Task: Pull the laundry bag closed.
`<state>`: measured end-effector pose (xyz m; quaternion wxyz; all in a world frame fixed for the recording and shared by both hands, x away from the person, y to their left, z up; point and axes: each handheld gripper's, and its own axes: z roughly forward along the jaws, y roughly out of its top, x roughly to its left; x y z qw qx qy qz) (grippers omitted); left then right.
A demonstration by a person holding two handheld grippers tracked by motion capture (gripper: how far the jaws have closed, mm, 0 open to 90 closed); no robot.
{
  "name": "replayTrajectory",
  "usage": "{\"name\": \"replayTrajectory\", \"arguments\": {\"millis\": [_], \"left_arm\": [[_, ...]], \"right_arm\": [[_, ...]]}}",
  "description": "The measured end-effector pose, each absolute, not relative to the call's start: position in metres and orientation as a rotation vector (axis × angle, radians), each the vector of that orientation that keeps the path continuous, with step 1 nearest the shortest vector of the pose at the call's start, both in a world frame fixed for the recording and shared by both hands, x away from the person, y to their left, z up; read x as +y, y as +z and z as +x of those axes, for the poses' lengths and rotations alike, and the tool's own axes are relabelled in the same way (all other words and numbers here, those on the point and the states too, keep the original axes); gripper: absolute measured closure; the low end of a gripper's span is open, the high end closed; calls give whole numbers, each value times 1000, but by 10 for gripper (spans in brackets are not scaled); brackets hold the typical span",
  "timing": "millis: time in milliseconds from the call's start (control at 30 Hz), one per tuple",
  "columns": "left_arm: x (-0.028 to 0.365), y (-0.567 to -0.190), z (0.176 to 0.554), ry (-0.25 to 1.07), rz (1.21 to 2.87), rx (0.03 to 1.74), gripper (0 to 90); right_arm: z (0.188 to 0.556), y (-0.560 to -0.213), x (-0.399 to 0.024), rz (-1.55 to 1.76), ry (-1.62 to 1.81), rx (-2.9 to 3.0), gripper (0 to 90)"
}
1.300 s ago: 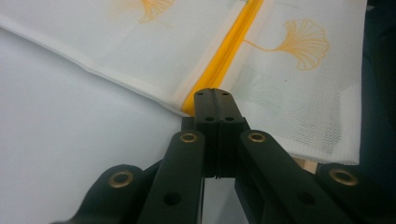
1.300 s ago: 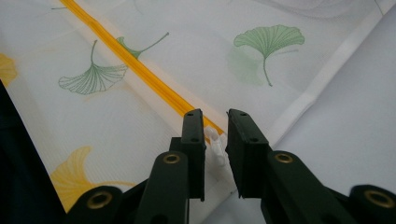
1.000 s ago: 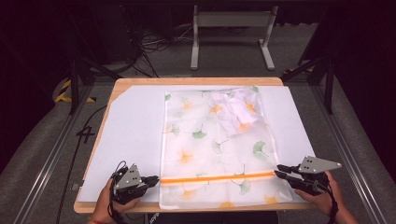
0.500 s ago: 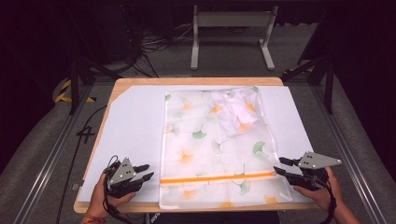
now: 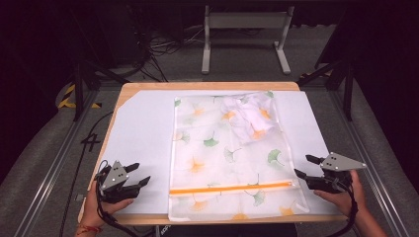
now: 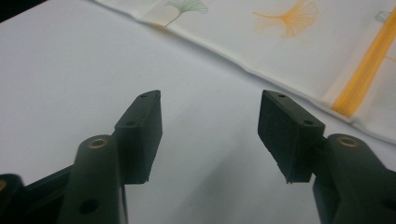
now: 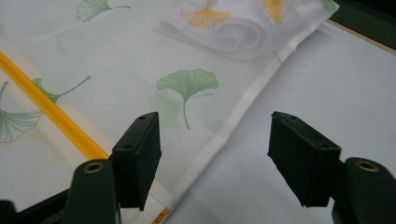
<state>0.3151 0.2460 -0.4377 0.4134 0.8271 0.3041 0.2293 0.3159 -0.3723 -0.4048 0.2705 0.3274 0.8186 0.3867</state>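
Bag [image 5: 230,158] — between left claw [image 5: 141,174] and right claw [image 5: 303,166], untouched

The white sheet [image 5: 138,143] left of the leaf-print bag [image 5: 225,158] lies bare and flat, giving open passage up that side. A narrower bare strip runs along the bag's right edge [image 7: 327,93]. The bag itself lies nearly flat, low enough to pass over, except at its far right corner, where bundled white cloth [image 5: 249,116] bulges up inside it. Near the front edge an orange zip [image 5: 232,187] crosses the bag.
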Motion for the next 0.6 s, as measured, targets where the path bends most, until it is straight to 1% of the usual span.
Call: {"name": "replayTrajectory", "arguments": {"millis": [67,333,467,600], "left_arm": [[251,-439,316,589,2066,790,355],[267,-444,318,591,2018,848,241],[273,-448,317,589,1981,860,208],[278,-450,316,582,1943,884,196]], "right_arm": [[317,-405,-376,888,1042,2194,311],[320,-416,-389,961,1036,2134,247],[320,-423,-400,1028,1066,2072,223],[317,-430,-413,1087,1054,2003,214]]}}
